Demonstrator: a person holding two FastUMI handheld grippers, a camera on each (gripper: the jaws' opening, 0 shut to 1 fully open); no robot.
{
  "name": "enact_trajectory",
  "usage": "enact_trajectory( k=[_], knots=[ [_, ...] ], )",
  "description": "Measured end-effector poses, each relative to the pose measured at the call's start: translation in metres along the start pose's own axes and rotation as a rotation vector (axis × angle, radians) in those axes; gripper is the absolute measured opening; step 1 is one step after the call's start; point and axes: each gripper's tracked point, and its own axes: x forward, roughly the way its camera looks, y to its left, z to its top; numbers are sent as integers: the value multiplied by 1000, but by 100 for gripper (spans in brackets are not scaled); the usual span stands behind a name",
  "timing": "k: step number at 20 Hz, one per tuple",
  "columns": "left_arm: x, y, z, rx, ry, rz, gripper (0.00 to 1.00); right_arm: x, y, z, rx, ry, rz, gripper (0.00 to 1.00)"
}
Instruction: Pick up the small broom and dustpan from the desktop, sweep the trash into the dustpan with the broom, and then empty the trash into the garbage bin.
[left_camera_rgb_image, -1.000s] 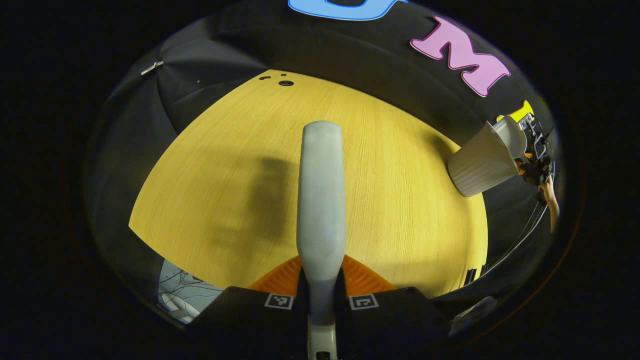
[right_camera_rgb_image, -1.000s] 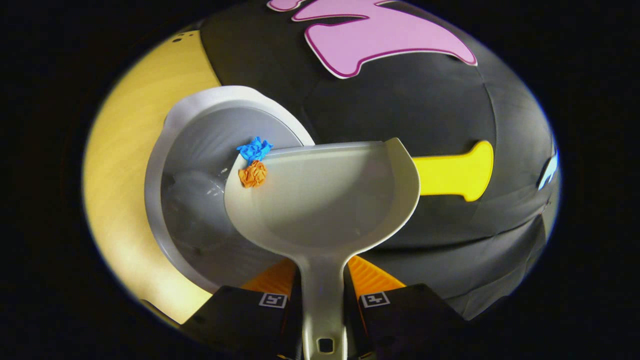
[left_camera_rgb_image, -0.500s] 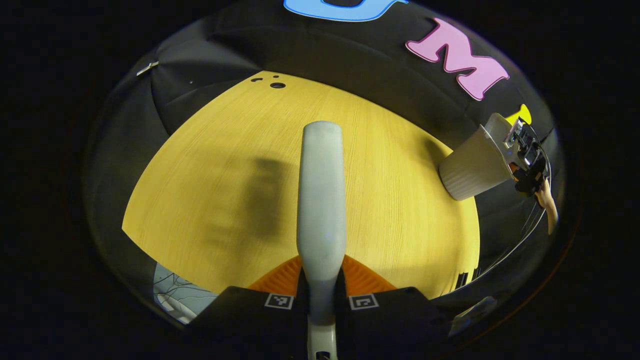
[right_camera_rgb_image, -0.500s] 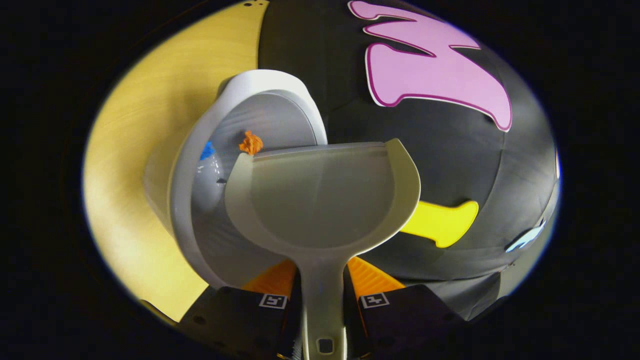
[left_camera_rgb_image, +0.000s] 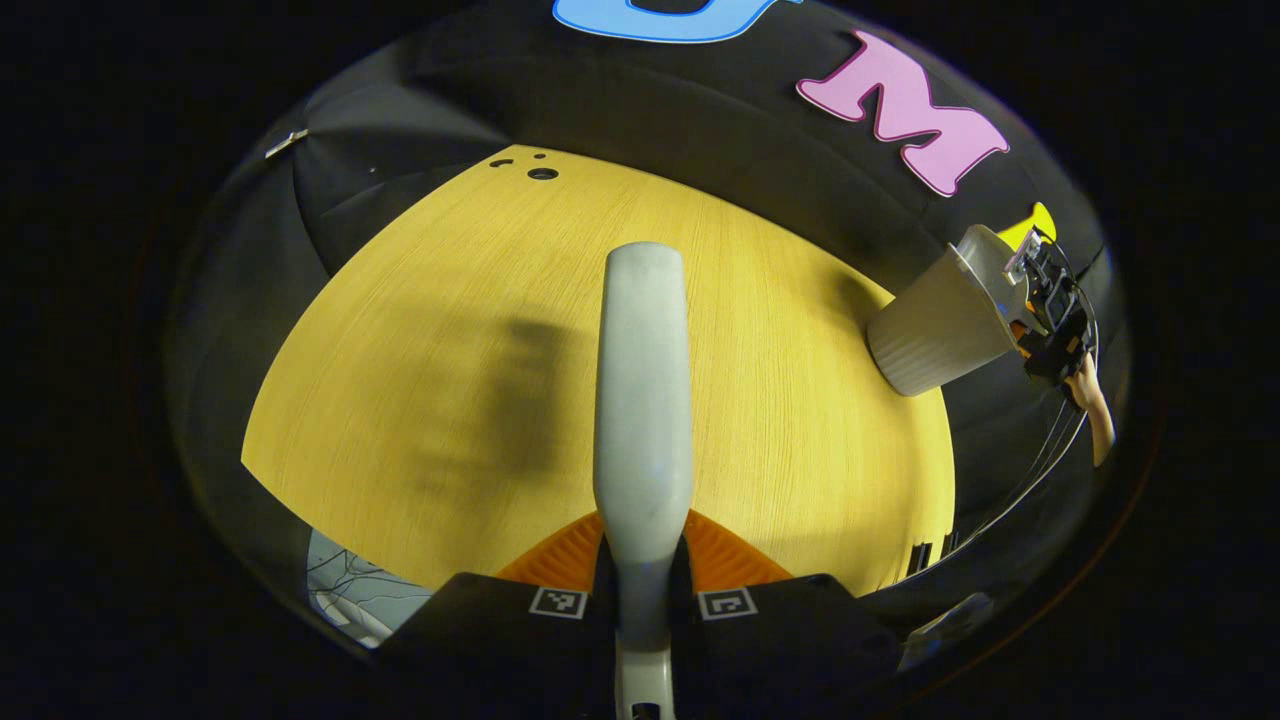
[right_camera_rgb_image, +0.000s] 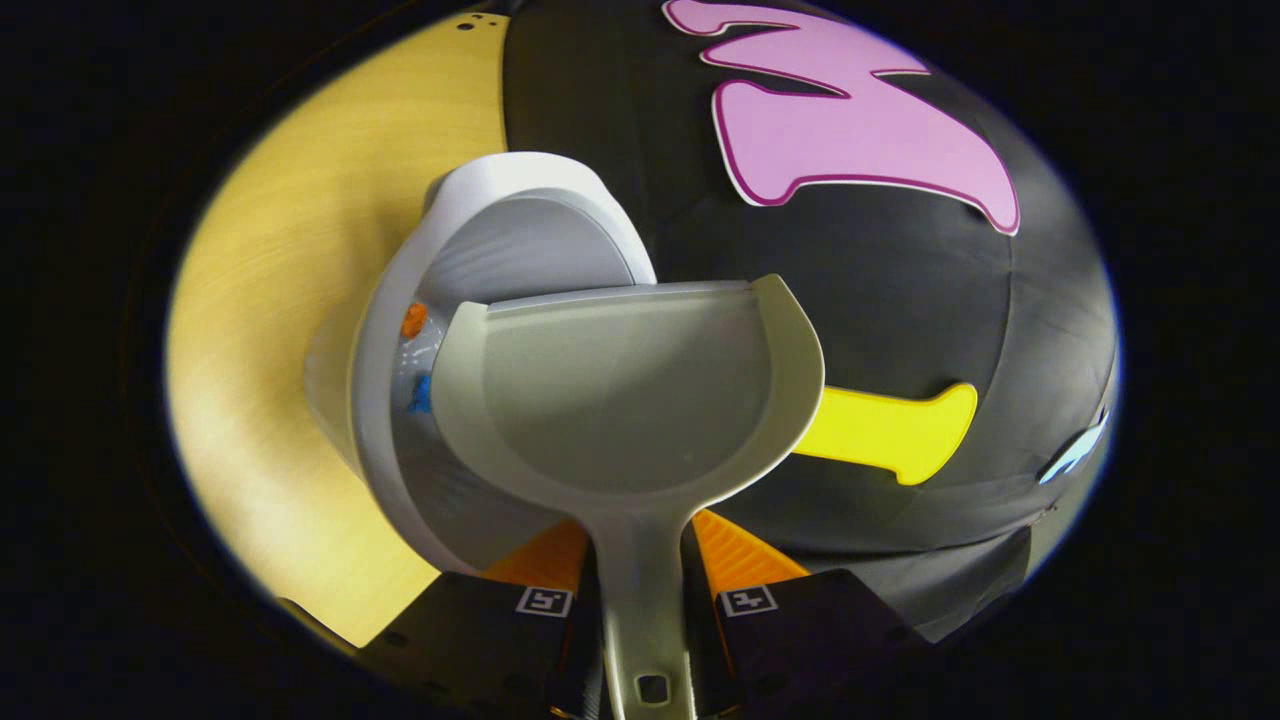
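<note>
Tipping your dustpan (right_camera_rgb_image: 625, 400) over the garbage bin (right_camera_rgb_image: 500, 215) at the worktop's (left_camera_rgb_image: 780, 400) edge, right gripper (right_camera_rgb_image: 645, 560) jaws clamped on its handle, left gripper (left_camera_rgb_image: 642, 560) jaws gripping your broom (left_camera_rgb_image: 642, 380), orange scrap (right_camera_rgb_image: 412, 320) and blue scrap (right_camera_rgb_image: 420, 395) inside the bin.

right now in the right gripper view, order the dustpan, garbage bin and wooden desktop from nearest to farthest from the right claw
1. dustpan: its handle sits between the right claw fingers, pan straight ahead.
2. garbage bin: just beyond the pan's front edge, ahead and left, with orange and blue trash inside.
3. wooden desktop: under and behind the bin, far left.
</note>
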Motion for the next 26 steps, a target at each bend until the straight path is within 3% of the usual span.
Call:
enact_trajectory(
  k=[5, 6, 10, 11, 13, 17, 18, 22, 26],
  knots=[
    [-3, 2, 1, 2, -12, 12, 26, -14, -19, 9, 222, -22, 61, 39],
    [-3, 2, 2, 0, -16, 15, 26, -16, -21, 9, 255, -17, 70, 43],
    [-4, 1, 1, -2, -19, 6, 26, -32, -41, 1, 367, -35, 63, 34],
    [-4, 2, 1, 1, -19, 4, 26, -38, -46, 0, 405, -41, 64, 43],
    [-4, 3, 1, 12, -13, -1, 26, -50, -56, 0, 489, -51, 67, 39],
    [-6, 4, 4, 55, -5, -20, 26, -75, -74, 4, 605, -70, 68, 43],
    [-7, 4, 5, 68, -4, -23, 26, -79, -76, 6, 644, -77, 81, 39],
    [-10, 3, 6, 99, -5, -43, 26, -79, -78, 20, 816, -118, 169, 39],
    [-12, 18, 4, 165, -1, -24, 27, -92, -80, 39, 898, -139, 267, 39]
  ],
)
